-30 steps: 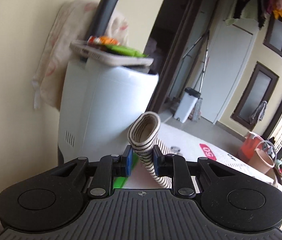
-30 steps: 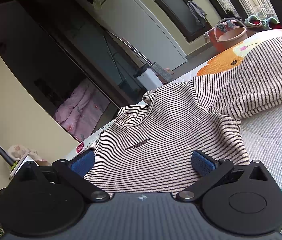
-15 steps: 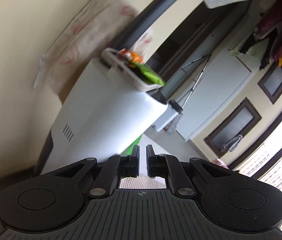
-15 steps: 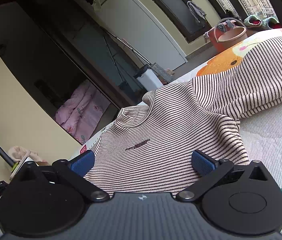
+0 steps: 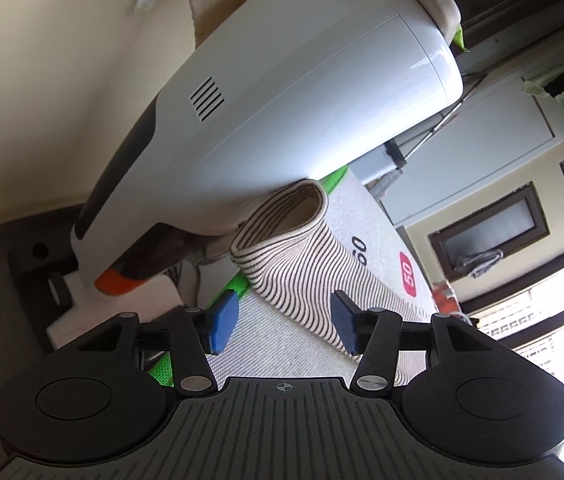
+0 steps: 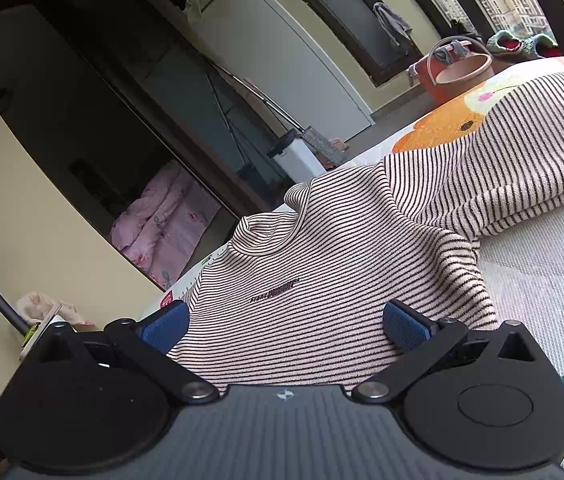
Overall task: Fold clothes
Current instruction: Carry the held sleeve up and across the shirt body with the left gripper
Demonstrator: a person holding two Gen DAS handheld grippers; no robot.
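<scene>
The left gripper (image 5: 284, 322) has its jaws apart and holds nothing; the striped sleeve (image 5: 302, 268) lies between them on the mat (image 5: 282, 352), its long axis running from near right to its cuff (image 5: 282, 220) at far left. The right gripper (image 6: 286, 326) is also spread wide and empty, low over the shirt body (image 6: 322, 300); the left one is nearer to the sleeve.

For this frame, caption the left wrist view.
Open left gripper facing the cuff of a striped beige sleeve on a grey mat, beside a white appliance.
</scene>
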